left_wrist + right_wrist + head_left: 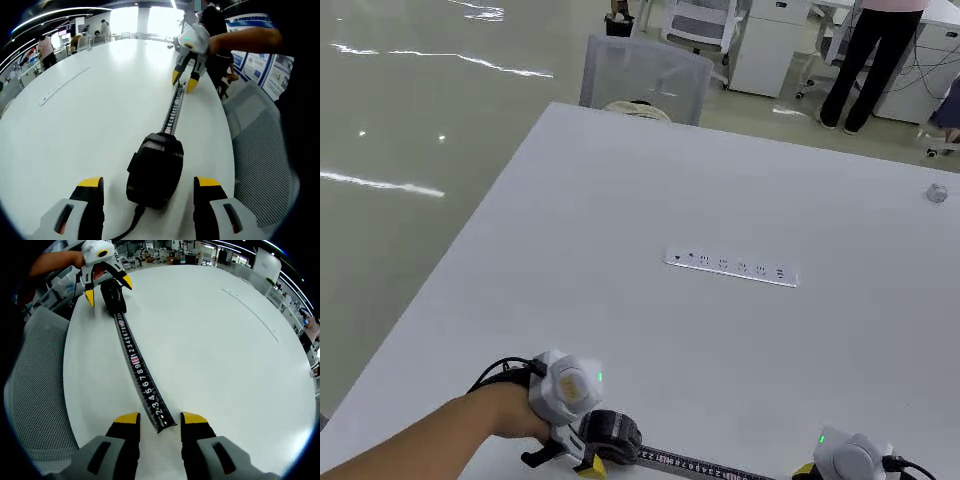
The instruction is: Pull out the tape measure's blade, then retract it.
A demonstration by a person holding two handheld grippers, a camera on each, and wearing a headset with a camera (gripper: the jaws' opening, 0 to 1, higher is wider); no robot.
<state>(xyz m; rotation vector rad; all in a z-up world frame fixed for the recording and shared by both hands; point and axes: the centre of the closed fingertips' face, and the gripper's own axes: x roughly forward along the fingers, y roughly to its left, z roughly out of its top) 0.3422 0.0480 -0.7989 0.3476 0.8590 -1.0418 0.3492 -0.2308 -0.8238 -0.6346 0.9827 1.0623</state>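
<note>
Since the right gripper [160, 419] stands with its jaws parted to either side of the blade's end, at the bottom middle of the right gripper view, nothing pins that end; neither yellow tip seems to touch it. From there the blade [135, 362] lies flat on the table [215, 340], numbers up, running to the case [114, 296] in the upper left, where the left gripper [108, 290] straddles it. In the left gripper view the case sits at bottom centre between wide jaws with a gap on each side, so I judge it ungripped; a black cord [134, 216] trails from its back toward the lower edge.

I cannot tell whether the lock is set. If it is not, or if it is released carelessly, the spring may whip the blade home with no jaw guiding its end. A loose case could then jump or skid. The blade runs near the table edge on the chair [35, 390] side, so a sideways kick might send the case over. Closing the left jaws off-centre could twist the case and kink the blade where it leaves the mouth. The cord might also get trapped under a jaw. Farther off, the power strip [732, 268] lies mid-table, well apart, and poses no hazard.
</note>
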